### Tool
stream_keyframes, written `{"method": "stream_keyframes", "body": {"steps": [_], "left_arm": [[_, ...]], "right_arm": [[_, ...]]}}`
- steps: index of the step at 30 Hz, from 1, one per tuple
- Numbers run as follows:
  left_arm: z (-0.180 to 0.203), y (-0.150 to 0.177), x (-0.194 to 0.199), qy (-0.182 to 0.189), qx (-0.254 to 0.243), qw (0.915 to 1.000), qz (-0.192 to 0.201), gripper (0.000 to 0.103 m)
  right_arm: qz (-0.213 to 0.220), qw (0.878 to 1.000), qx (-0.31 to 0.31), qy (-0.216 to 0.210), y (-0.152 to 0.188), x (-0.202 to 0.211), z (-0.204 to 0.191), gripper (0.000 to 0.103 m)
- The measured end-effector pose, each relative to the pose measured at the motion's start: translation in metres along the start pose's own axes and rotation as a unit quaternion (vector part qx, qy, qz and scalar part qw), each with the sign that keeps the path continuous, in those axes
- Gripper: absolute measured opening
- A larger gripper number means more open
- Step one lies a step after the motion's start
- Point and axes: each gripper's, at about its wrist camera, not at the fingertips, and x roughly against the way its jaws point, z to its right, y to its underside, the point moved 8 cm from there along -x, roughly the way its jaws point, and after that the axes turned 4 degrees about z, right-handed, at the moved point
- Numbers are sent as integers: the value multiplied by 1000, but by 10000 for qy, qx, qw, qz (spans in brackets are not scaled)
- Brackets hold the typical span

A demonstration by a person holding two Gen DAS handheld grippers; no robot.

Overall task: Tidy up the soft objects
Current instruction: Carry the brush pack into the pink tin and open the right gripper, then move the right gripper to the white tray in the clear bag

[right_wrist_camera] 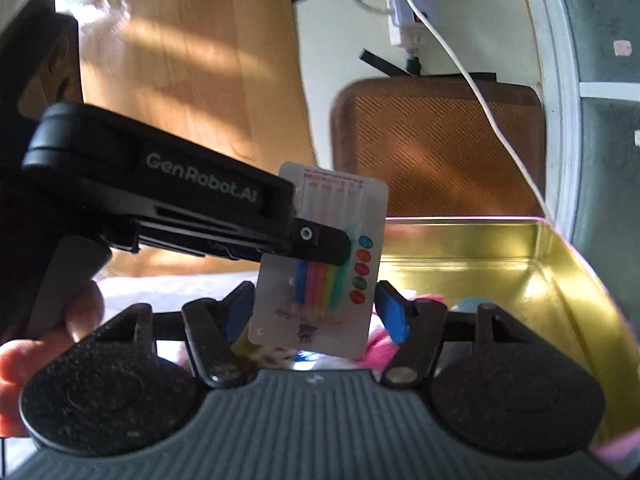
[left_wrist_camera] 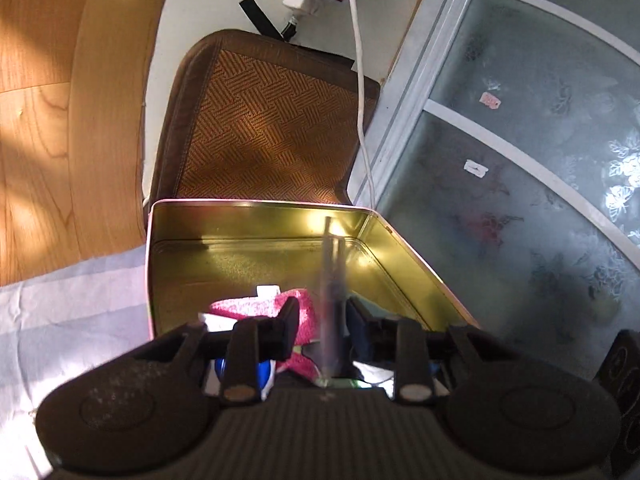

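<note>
In the left wrist view, the left gripper [left_wrist_camera: 320, 320] pinches an edge-on clear plastic packet of coloured sticks [left_wrist_camera: 331, 288] at lower centre over an open gold metal tin [left_wrist_camera: 256, 248] holding a pink fluffy cloth [left_wrist_camera: 260, 306]; in the right wrist view, the packet hangs mid-frame, and the right gripper [right_wrist_camera: 316, 312] gapes around it.

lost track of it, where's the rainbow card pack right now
In the right wrist view, the rainbow card pack hangs mid-frame, pinched by the left gripper over the gold tin's near-left end.

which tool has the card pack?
The left tool: its fingers pinch the rainbow-printed card pack over the gold tin. The right tool is open, gripping nothing.
</note>
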Motion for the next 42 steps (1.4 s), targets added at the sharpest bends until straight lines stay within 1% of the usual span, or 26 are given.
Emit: {"method": "stream_keyframes", "body": {"steps": [1,2,3,4,6,8,9,11,13,17,20,22,24,27,32,35,42], "left_arm": [[-1,-1,-11,-56,-8,10000,-59,26],[-3,-2,-21,-107,-23,9999,-104,26],[-4,-2,-29,-167,-21,9998,-132,26],[-7,-1,-37,-263,-25,9996,-139,29],[-15,1,-48,-563,-82,9983,-141,32],[-24,6,-48,-873,-163,9960,-134,34],[-26,9,-47,-967,-215,9950,-131,37],[-32,13,-39,-1295,-392,9908,-87,40],[-33,16,-27,-1491,-550,9873,17,41],[-30,22,11,-1762,-735,9812,278,43],[-27,30,42,-2101,-1021,9711,495,45],[-27,38,63,-2270,-1173,9648,616,47],[-31,46,81,-2370,-1219,9615,673,48],[-43,59,104,-2521,-1211,9576,693,48],[-76,80,137,-2795,-1132,9512,651,49],[-98,90,152,-2908,-985,9497,616,49],[-146,116,172,-3198,-715,9435,482,51]], "right_arm": [[-172,9996,98,179,0,-10,7,35],[-347,9988,105,322,2,-17,19,36],[-463,9981,80,402,2,-23,26,36],[-498,9973,83,526,3,-27,33,38],[-428,9961,118,769,4,-26,42,43],[-240,9969,-86,740,5,-16,47,44],[-176,9969,-195,743,7,-10,48,48],[-27,9967,-321,746,9,4,45,49],[102,9964,-345,767,12,17,39,49],[214,9965,-493,633,16,39,20,49],[273,9963,-544,611,18,54,4,49],[310,9957,-657,581,20,64,-5,49],[331,9953,-746,523,22,71,-15,49],[342,9959,-704,456,23,80,-38,49],[398,9973,-528,333,22,88,-74,49],[355,9980,-448,262,24,87,-91,49],[161,9997,-165,59,34,81,-129,49]]}}
